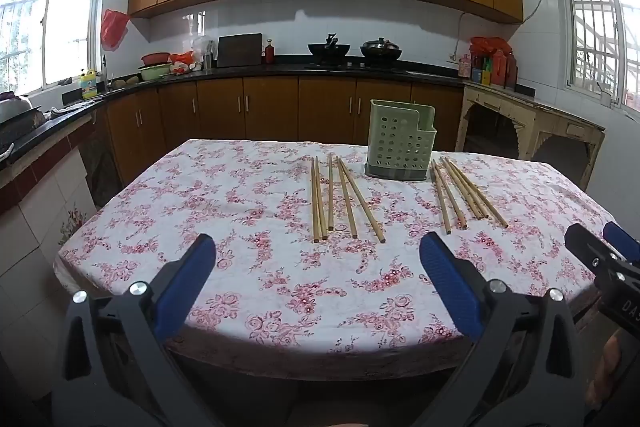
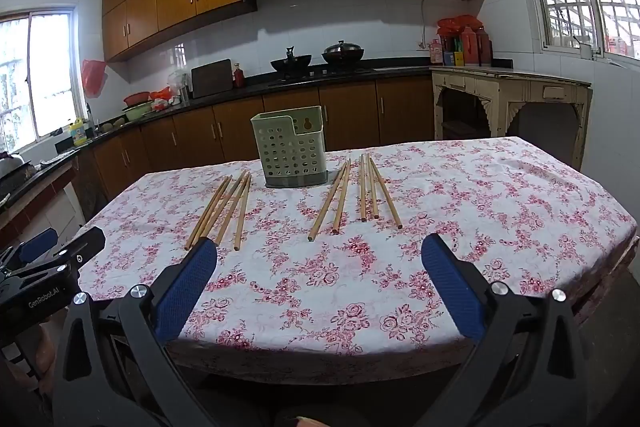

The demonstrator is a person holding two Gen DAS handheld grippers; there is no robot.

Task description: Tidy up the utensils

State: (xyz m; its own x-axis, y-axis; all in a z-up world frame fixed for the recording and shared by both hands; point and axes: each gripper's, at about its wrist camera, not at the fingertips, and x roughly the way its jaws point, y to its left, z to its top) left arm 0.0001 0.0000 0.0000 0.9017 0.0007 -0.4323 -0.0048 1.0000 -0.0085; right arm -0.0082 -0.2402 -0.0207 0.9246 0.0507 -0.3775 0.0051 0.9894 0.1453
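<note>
Left wrist view: ten chopsticks [image 1: 347, 198] in two fives flanking one holder [image 1: 400, 145], left claw [image 1: 318, 251] and right claw [image 2: 319, 250] both wide, empty

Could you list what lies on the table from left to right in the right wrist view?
Left gripper → left bunch of chopsticks → green holder → right bunch of chopsticks.

Left gripper [image 1: 318, 253] held level above the near edge of the table [image 1: 280, 311], jaws spread wide, blue pads [image 1: 188, 287] facing each other, nothing between them. Right gripper [image 2: 320, 255] likewise over that near edge, just beside the left, jaws wide apart and empty. Both raised clear of the table, pointing across it.
</note>
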